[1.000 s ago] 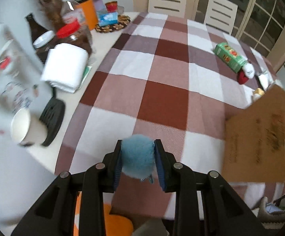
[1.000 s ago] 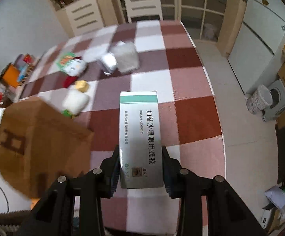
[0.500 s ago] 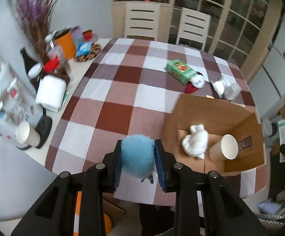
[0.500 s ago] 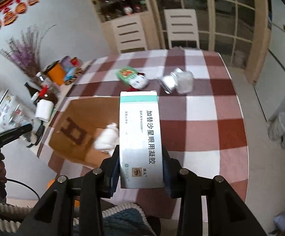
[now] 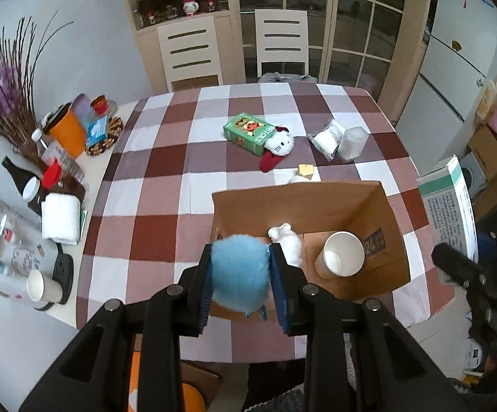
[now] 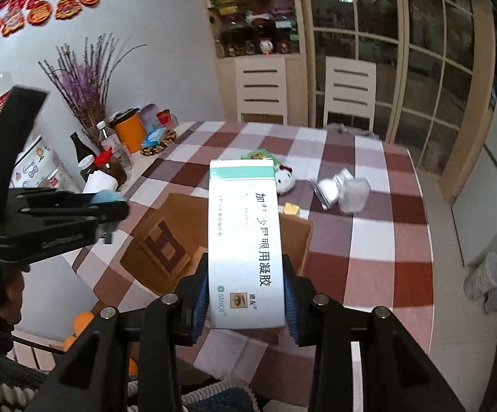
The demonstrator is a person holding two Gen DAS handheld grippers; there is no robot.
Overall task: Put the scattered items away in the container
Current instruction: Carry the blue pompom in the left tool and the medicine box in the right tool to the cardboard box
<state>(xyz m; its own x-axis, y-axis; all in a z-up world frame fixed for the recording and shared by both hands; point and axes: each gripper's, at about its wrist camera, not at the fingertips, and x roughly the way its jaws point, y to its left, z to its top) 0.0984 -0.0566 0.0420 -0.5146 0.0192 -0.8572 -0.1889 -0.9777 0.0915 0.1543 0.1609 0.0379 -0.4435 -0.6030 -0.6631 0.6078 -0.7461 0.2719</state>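
The left gripper (image 5: 241, 281) jaws clamp a fluffy blue pompom (image 5: 240, 271) above the cardboard box (image 5: 379, 206); the right gripper (image 6: 246, 300) jaws pinch a white-and-teal carton (image 6: 245, 240).

I see a fluffy, matt blue pompom (image 5: 240, 276) against the ribbed blue pads (image 5: 204, 297) of my left gripper (image 5: 241, 283), whose frame looks like matt black plastic with bright metal screws. My right gripper (image 6: 246, 297) carries a smooth, faintly glossy white card carton (image 6: 245, 240). The brown cardboard box (image 5: 382, 202) is dull and papery; inside it sit a paper cup (image 5: 341, 259) and a white plush toy (image 5: 288, 242). The checked tablecloth (image 5: 152, 226) looks like woven cloth.
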